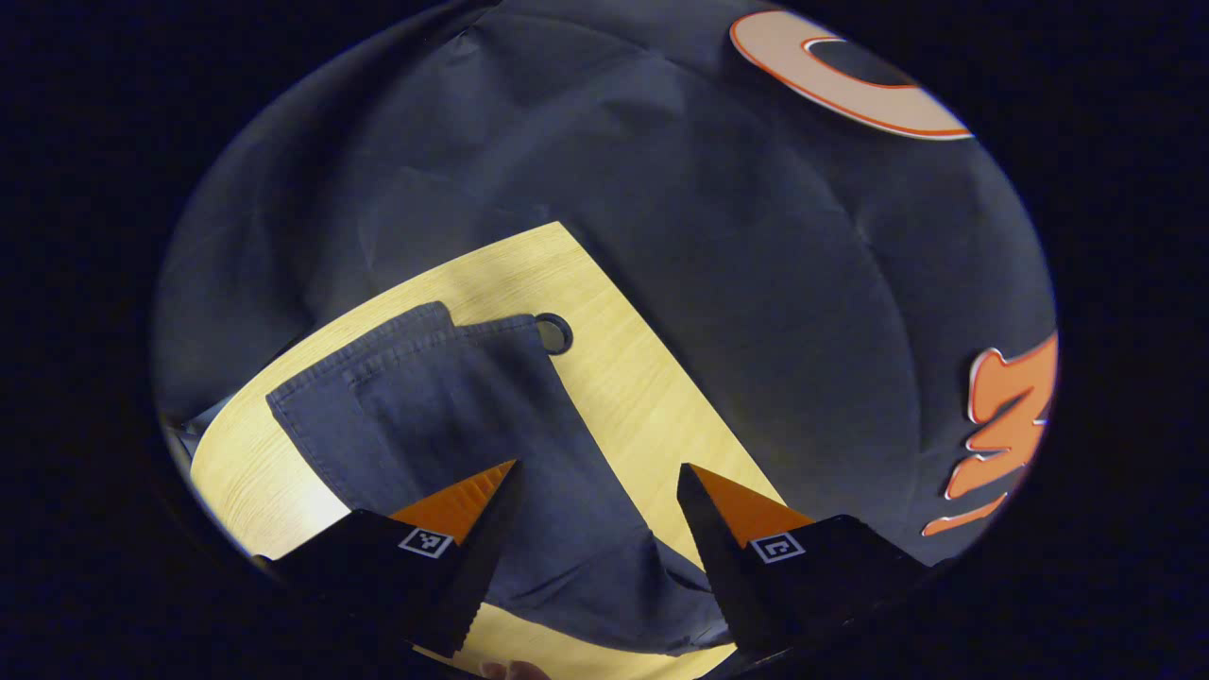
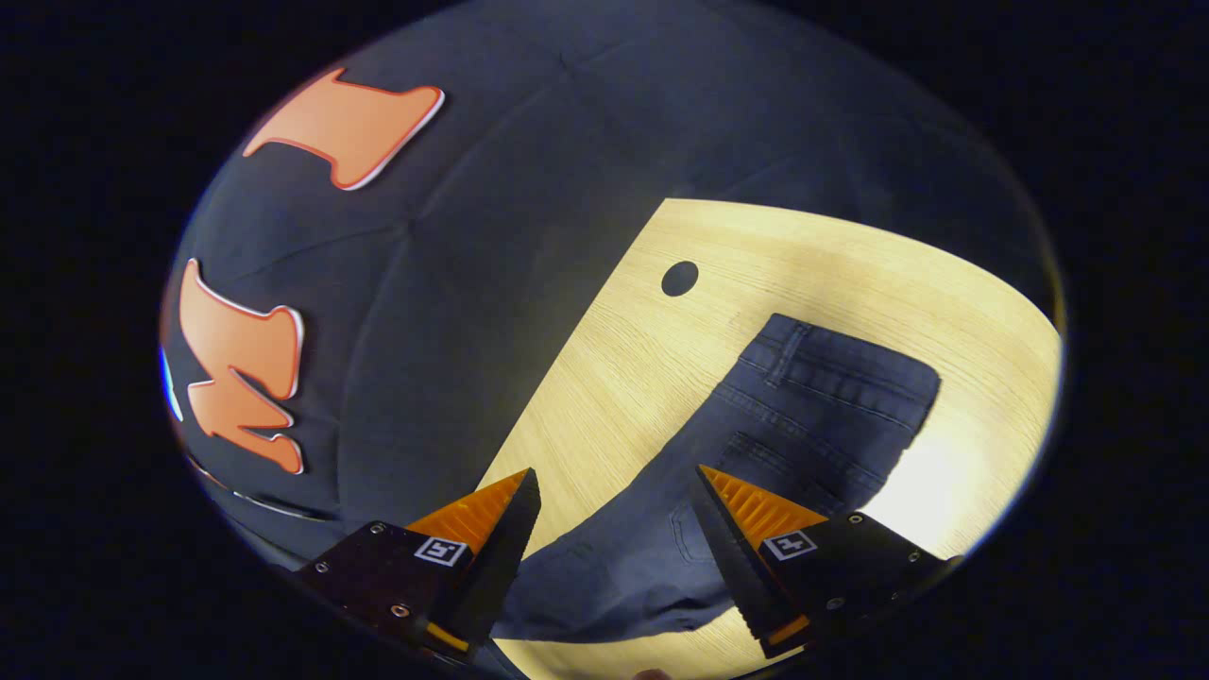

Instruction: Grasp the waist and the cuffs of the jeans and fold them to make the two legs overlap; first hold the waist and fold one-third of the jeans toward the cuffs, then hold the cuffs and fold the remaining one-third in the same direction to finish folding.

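Dark blue jeans (image 1: 453, 416) lie flat on the light wooden table (image 1: 623, 378), the two legs lying one over the other. In the left gripper view the stitched cuffs (image 1: 378, 354) point away from me. My left gripper (image 1: 597, 482) hovers open above the leg fabric, nothing between its fingers. In the right gripper view the jeans (image 2: 784, 425) show their waistband (image 2: 850, 373) with belt loops and a back pocket at the far end. My right gripper (image 2: 619, 486) is open above the seat area, holding nothing.
A round cable hole (image 1: 554, 332) sits in the table by the cuffs, and another hole (image 2: 679, 279) lies beyond the waistband. The table edge (image 2: 567, 368) runs close along the jeans, with the dark cloth wall behind it. Bare wood (image 2: 954, 472) lies right of the waist.
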Demonstrator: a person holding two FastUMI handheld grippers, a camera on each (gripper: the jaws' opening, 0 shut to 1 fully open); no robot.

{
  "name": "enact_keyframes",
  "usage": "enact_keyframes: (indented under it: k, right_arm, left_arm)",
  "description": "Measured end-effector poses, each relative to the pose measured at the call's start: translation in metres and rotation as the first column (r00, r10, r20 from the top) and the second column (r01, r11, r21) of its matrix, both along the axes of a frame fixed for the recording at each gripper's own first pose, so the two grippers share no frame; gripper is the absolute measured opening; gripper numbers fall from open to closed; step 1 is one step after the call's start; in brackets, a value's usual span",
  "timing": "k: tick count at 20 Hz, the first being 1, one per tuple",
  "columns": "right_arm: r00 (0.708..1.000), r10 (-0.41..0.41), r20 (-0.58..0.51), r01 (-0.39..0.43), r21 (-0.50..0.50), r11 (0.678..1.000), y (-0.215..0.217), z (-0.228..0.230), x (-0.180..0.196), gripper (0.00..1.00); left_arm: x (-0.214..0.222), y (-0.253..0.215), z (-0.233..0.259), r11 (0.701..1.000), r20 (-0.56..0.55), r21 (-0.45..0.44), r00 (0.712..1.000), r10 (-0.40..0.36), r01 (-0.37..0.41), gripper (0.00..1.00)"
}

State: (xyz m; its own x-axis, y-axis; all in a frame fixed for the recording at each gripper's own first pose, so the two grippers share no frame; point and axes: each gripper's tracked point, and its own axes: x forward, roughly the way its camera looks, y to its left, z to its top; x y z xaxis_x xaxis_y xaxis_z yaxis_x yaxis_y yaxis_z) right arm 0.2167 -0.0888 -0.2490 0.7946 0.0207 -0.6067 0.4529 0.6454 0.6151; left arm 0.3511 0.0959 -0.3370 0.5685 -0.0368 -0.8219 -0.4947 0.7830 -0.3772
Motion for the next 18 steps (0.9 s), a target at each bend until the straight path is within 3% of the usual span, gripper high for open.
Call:
enact_keyframes:
  k: [5,11,18]
  right_arm:
    - [0.996,-0.068,0.051,0.067,0.029,0.997,-0.032,-0.004,-0.057,0.98]
    - [0.981,-0.196,0.006,0.195,0.085,0.977,-0.065,-0.040,-0.117,0.98]
    - [0.974,-0.209,-0.091,0.214,0.056,0.975,-0.097,-0.099,-0.101,0.98]
  left_arm:
    - [-0.048,-0.026,0.019,0.996,0.099,-0.051,0.993,-0.065,0.070,0.98]
    - [-0.109,-0.032,0.037,0.991,0.123,-0.050,0.985,-0.119,0.126,0.98]
    - [-0.138,-0.040,0.049,0.986,0.132,-0.052,0.980,-0.150,0.158,0.98]
